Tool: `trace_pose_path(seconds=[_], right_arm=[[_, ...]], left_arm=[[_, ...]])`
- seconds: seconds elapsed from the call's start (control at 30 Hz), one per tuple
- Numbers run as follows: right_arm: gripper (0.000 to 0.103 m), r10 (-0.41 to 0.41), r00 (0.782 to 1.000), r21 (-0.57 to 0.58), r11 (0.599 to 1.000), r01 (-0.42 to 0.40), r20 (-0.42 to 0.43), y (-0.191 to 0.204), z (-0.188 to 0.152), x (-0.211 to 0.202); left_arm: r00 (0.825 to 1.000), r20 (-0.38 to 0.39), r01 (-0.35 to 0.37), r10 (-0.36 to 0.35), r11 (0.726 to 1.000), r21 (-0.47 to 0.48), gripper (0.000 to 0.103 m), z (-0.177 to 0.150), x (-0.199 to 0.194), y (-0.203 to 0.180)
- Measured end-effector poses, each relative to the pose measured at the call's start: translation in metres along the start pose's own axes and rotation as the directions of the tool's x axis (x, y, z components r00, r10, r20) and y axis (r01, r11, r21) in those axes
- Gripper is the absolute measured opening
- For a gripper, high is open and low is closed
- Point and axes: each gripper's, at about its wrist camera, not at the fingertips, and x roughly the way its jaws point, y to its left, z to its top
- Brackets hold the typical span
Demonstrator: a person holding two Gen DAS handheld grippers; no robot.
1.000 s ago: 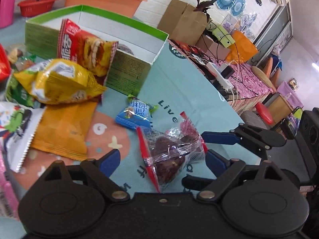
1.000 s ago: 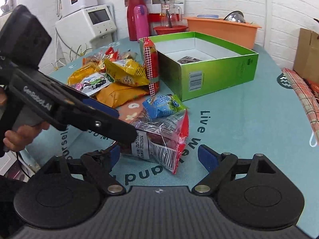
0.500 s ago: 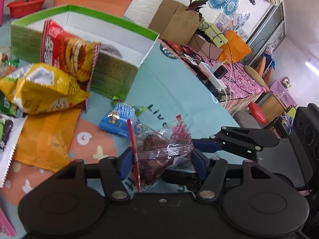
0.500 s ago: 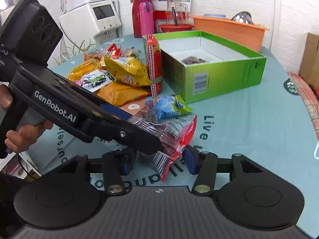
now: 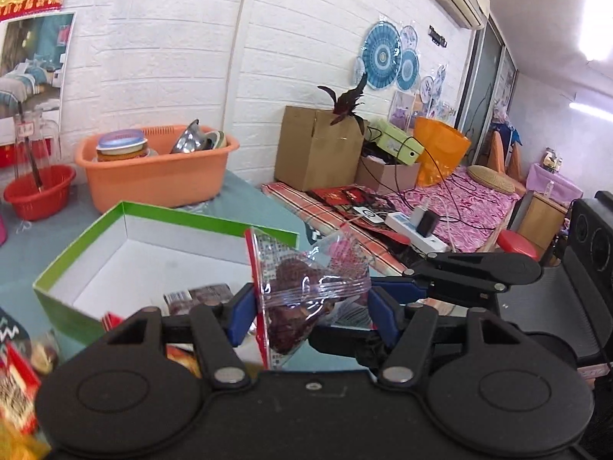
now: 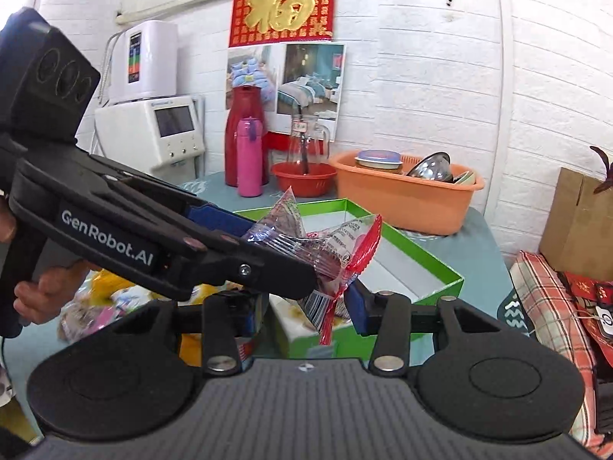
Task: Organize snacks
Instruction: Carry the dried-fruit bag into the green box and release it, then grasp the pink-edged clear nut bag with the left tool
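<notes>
Gripping the clear snack bag from both sides, I hold it up off the table, in front of the open green box. My left gripper pinches its lower part, fingers narrow. My right gripper clamps the bag's red-edged end. Inside the box lies a dark packet. An orange tub stands behind it.

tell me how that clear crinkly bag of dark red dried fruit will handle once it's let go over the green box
The clear red-edged bag of dried fruit looks floppy: its film crumples between both tools. It probably drops limply, without rolling, into the green cardboard box.
</notes>
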Motion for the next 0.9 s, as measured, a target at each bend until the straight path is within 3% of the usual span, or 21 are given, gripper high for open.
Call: trace_pose_path(seconds=[0.3, 0.47, 0.5, 0.53, 0.57, 0.6, 0.77, 0.9], right_arm=[[0.074, 0.001, 0.998, 0.066, 0.998, 0.003, -0.069, -0.023, -0.005, 0.056], [0.074, 0.000, 0.995, 0.064, 0.998, 0.006, -0.098, -0.024, -0.013, 0.075], [0.080, -0.001, 0.995, 0.056, 0.998, 0.006, -0.095, -0.023, -0.013, 0.076], [0.082, -0.009, 0.996, 0.050, 0.999, 0.013, -0.092, -0.022, -0.013, 0.078], [0.098, -0.011, 0.996, 0.037, 0.999, 0.015, -0.094, -0.021, -0.013, 0.081], [0.103, -0.013, 0.995, 0.019, 1.000, 0.015, -0.102, -0.018, -0.013, 0.082], [0.103, -0.062, 0.997, -0.082, 0.995, 0.057, -0.050, -0.001, -0.007, 0.060], [0.103, -0.056, 0.998, -0.024, 0.998, 0.057, 0.028, 0.009, -0.001, 0.025]], left_arm=[[0.997, -0.078, 0.001, -0.006, 0.998, -0.065, 0.071, 0.008, 0.052, 0.047], [0.994, -0.110, -0.021, 0.013, 0.997, -0.077, 0.081, 0.003, 0.067, 0.061], [0.994, -0.111, -0.029, 0.020, 0.996, -0.082, 0.085, 0.003, 0.070, 0.063], [0.993, -0.112, -0.037, 0.028, 0.996, -0.084, 0.103, 0.003, 0.071, 0.065], [0.993, -0.112, -0.047, 0.037, 0.995, -0.086, 0.103, 0.003, 0.071, 0.065], [0.993, -0.106, -0.061, 0.052, 0.994, -0.089, 0.103, 0.004, 0.069, 0.066], [0.995, -0.068, -0.074, 0.068, 0.993, -0.093, 0.103, 0.011, 0.032, 0.060], [0.993, -0.031, -0.114, 0.112, 0.991, -0.074, 0.103, 0.010, -0.016, 0.052]])
